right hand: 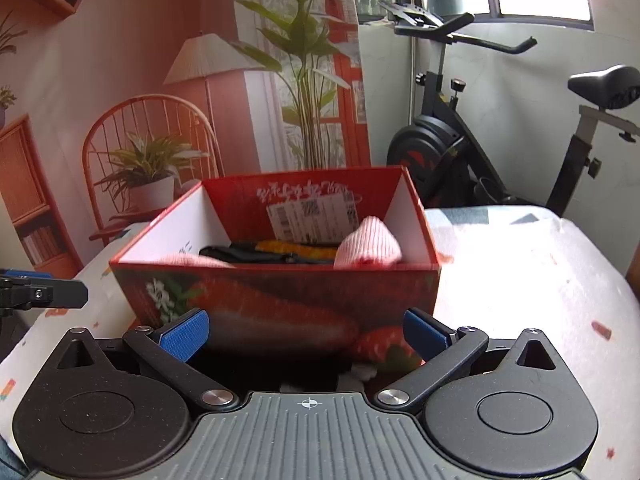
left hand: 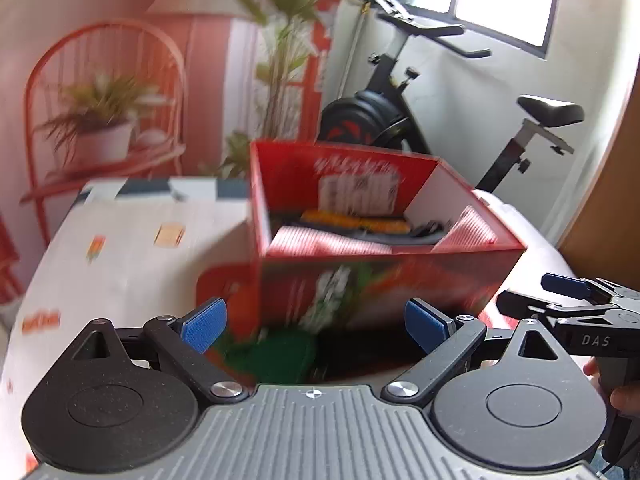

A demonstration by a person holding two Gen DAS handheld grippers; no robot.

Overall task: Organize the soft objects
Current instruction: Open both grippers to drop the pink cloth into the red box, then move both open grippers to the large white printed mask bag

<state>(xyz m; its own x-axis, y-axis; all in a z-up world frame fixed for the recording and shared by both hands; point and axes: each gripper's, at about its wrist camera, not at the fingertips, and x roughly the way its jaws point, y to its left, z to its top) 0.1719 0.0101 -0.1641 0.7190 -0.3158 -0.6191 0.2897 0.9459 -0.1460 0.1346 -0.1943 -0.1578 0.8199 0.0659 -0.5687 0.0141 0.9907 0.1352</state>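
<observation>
A red cardboard box printed with strawberries stands open on a white patterned cloth. Inside it lie a pink knitted piece, a black soft item and an orange-yellow one. The left wrist view shows the same box, blurred, with pink fabric in it. My left gripper is open just in front of the box's near wall, nothing between its blue pads. My right gripper is likewise open and empty before the box. A blurred green and dark shape lies low by the left gripper.
The cloth-covered surface spreads to both sides of the box. An exercise bike stands behind at the right, against a wall printed with a chair, lamp and plants. A hand holds the right gripper's handle at the left wrist view's right edge.
</observation>
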